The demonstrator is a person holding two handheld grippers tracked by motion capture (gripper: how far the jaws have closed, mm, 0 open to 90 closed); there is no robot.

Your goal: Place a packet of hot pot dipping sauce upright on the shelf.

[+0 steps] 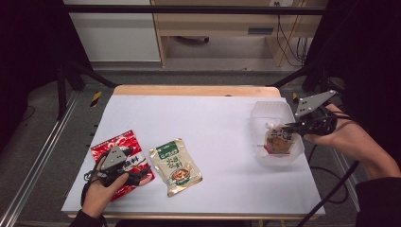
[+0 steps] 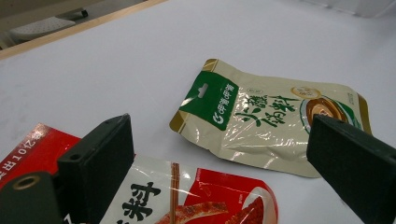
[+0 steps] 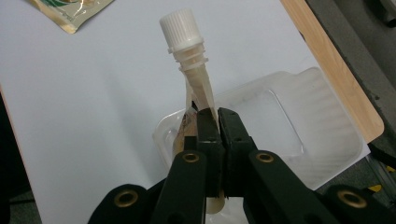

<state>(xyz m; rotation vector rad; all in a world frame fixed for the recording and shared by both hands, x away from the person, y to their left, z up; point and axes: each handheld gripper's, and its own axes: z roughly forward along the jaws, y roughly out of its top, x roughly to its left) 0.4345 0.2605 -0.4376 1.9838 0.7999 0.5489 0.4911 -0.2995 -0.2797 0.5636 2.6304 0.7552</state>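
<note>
Right tongs [image 3: 218,122] clamp the spout pouch [image 3: 196,88], hiding its lower body.

Your right gripper [image 1: 289,126] grips the spouted pouch [image 1: 278,139] over the clear tray [image 1: 272,111]; your left gripper [image 1: 142,171] rests on the red packet [image 1: 113,144], beside the green-topped pouch [image 1: 176,166].

Glossy foil pouch [image 2: 266,123], clear plastic tray [image 3: 299,135], matt white table [image 1: 213,123].
</note>
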